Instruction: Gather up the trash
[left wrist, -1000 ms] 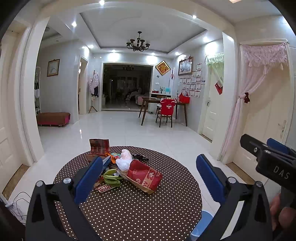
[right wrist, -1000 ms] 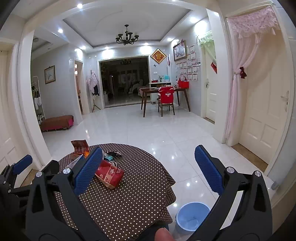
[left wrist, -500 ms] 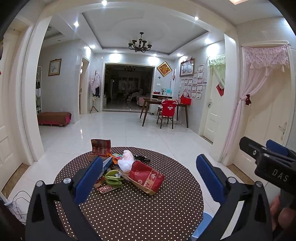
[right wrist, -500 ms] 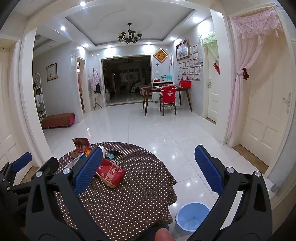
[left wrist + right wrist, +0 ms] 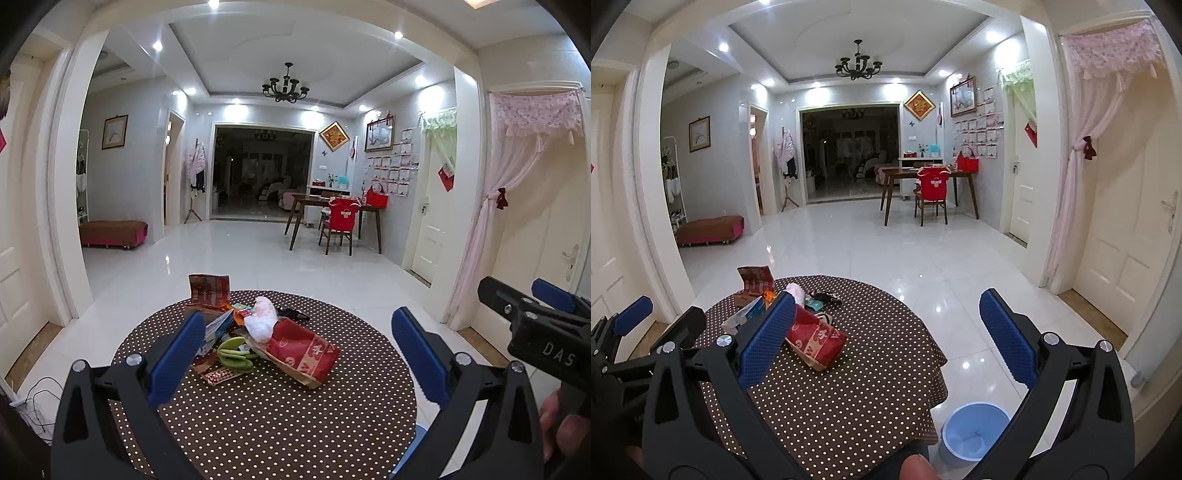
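Left gripper (image 5: 297,354) held above near edge of round dotted tabletop (image 5: 280,424), fingers spread wide, empty. Right gripper (image 5: 886,338) same, over tabletop's right edge. Trash heap toward far left edge: red paper bag (image 5: 303,350) lying flat, long axis diagonal, mouth toward far left; white crumpled bag (image 5: 262,317) touching it; green banana peel (image 5: 234,356) just beside. Blue bin (image 5: 973,430) on floor below near right edge.

One round table (image 5: 280,424), one red bag (image 5: 301,350), one banana bunch (image 5: 234,356), one blue bucket (image 5: 973,430), two claws.
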Tool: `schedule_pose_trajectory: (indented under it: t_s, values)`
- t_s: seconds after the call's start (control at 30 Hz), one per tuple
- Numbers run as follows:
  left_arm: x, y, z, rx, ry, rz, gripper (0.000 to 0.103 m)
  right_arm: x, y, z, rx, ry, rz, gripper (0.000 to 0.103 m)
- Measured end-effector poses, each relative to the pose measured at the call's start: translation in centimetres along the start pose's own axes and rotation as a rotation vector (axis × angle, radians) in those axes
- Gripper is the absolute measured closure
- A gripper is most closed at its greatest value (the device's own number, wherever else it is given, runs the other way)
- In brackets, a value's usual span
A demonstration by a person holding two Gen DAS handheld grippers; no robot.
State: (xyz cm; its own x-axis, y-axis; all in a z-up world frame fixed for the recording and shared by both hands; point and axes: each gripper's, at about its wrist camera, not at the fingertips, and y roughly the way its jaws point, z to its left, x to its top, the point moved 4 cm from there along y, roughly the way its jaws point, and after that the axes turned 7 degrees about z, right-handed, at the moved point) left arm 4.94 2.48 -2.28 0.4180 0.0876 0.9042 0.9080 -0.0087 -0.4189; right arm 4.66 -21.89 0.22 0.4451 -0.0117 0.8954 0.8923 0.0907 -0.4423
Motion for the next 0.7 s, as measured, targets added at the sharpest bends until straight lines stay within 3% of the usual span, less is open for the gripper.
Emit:
schedule_pose_trajectory:
  t_s: [0.3,0.5,0.7]
  values:
    - [-2.1,3.7,4.0,0.083,-0.041,0.076,0.004,-1.4,5.5,2.2,0.042,-0.066,0.090,0.005]
    - [-5.3,7.6,8.5,0.169,-0.088,0.185,0.004,-4.0,13.6,5.1,0.125,-0.152,0.243,0.005]
    - [-7.9,10.7,12.4,0.228,-0.118,0.282,0.004,-7.8,22.4,9.3,0.180,-0.318,0.413,0.005]
